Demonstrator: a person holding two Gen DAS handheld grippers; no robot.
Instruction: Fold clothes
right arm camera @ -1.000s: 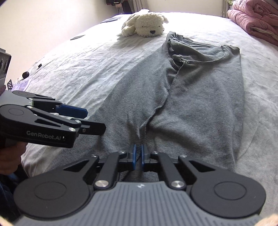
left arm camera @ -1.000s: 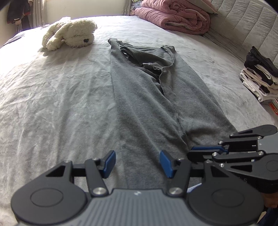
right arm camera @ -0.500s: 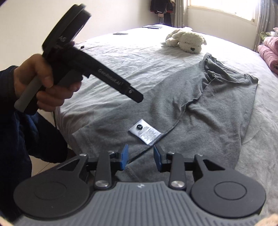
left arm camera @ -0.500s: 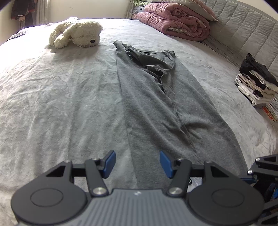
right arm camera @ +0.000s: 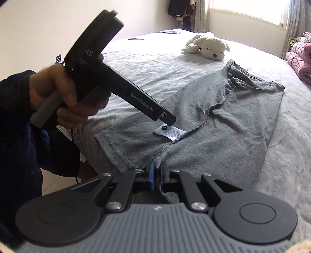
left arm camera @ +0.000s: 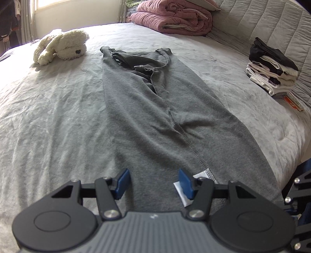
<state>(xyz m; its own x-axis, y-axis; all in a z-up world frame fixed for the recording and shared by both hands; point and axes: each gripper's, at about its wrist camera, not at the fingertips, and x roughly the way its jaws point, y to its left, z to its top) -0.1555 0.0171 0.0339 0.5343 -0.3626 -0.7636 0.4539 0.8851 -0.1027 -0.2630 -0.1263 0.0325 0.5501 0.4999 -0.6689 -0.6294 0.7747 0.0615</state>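
A grey garment [left arm camera: 159, 116] lies lengthwise on the bed, collar end far, hem near me. A white care label [right arm camera: 171, 132] sticks out from its seam near the hem. My left gripper [left arm camera: 153, 181] hovers open just above the hem, its right finger over the label, nothing between the blue pads. In the right wrist view a hand holds the left gripper [right arm camera: 168, 119], whose tip points down at the label. My right gripper [right arm camera: 157, 173] is at the hem's near edge; its jaws are closing, with a raised fold of grey fabric pinched between the pads.
A white plush dog [left arm camera: 62, 45] lies at the far left of the bed [left arm camera: 48, 116]. A pink quilt [left arm camera: 173, 17] sits at the far end. A stack of folded clothes [left arm camera: 272, 72] stands by the padded headboard at right. The bed's near edge drops to tiled floor [right arm camera: 58, 184].
My right gripper moved sideways from the middle seam to the hem's edge, opened, then closed on a fold of fabric. The left gripper stayed open and shifted towards the label, which now shows.
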